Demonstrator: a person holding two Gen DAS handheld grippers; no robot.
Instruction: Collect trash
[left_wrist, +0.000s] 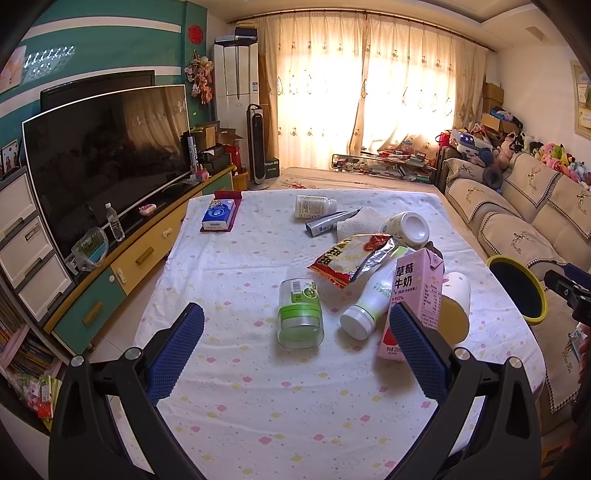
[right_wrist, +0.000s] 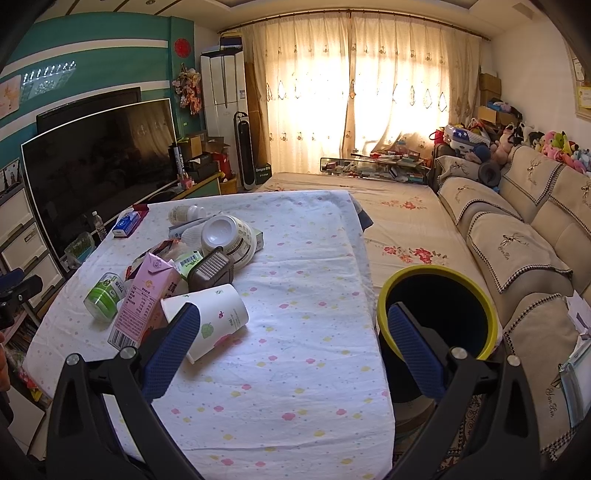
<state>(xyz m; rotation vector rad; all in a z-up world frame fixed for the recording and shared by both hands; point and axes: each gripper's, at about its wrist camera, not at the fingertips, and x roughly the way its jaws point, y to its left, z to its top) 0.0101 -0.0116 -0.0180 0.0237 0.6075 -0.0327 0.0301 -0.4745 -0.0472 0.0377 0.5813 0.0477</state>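
Pastel-spotted white cloth covers the table (left_wrist: 258, 406); trash lies clustered on its far right half. Both grippers hover above the near edge, nothing grasped.

Left gripper (left_wrist: 297, 345): jaws spread wide, empty, aimed at the clear jar with green band (left_wrist: 300, 314), which lies on its side alone. Just right of it: a white bottle (left_wrist: 365, 306) lying down, the pink strawberry-milk carton (left_wrist: 413, 302) leaning over it, a red snack bag (left_wrist: 351, 258) behind.

Right gripper (right_wrist: 291, 345): jaws equally wide, empty. Paper cup (right_wrist: 214, 321) lies on its side just by the left pad, touching the carton (right_wrist: 144, 299). Behind: a dark brown carton (right_wrist: 211, 271) and a white bowl-shaped tub (right_wrist: 229, 234).

Bin: yellow-rimmed, dark inside (right_wrist: 439, 314), standing off the table's right edge, between table and sofa (right_wrist: 517, 236). Appears empty; none of the trash in view is collected yet.

Risks, as judged:
- Jar and bottle are round and on their sides; a pad nudging one may roll it.
- Carton is propped; pulling the cup or bottle could topple it.
- Thin cup could crush under a hard squeeze.
- Cloth is loose; dragging might shift the whole pile.
- Bin sits below table level; an early release would miss the rim.
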